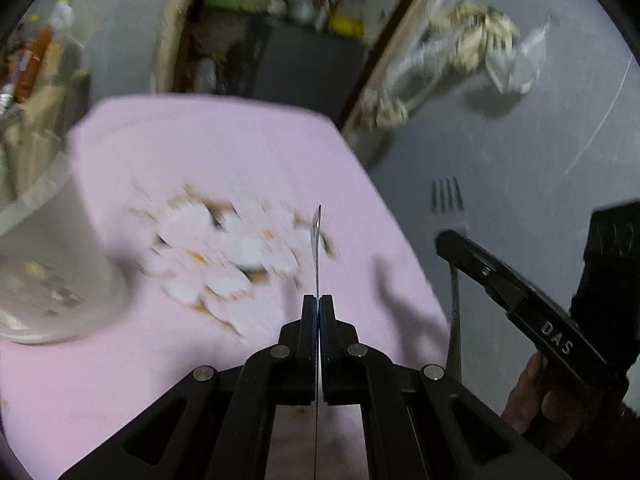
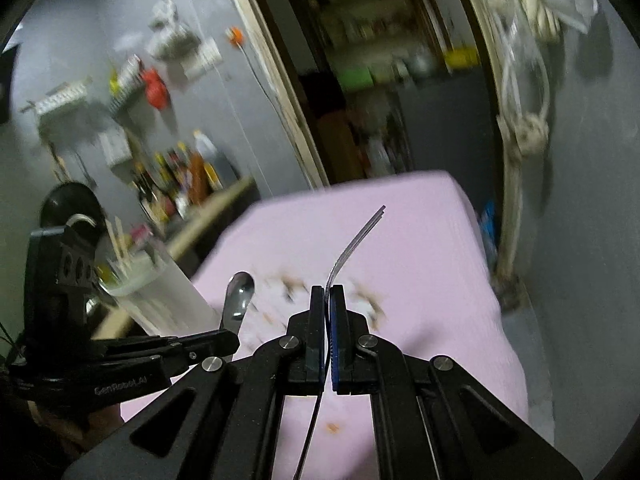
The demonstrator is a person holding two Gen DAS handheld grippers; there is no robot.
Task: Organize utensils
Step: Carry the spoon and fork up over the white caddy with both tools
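Pinching spoon (image 1: pixel 317 240) in left fingers (image 1: pixel 308 312), fork (image 2: pixel 356 240) in right fingers (image 2: pixel 343 304).

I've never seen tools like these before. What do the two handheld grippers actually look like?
Both are matte black. The left gripper and right gripper each have two flat slim fingers on angular linkage arms with triangular cutouts and silver rivet pins. The right shows blue pads and white "DAS" lettering; the left carries "GenRobot.AI".

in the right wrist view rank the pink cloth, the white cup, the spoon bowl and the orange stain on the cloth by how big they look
1. pink cloth
2. white cup
3. spoon bowl
4. orange stain

The spoon sits nearer the camera than the cup, so its rank reflects apparent size only.
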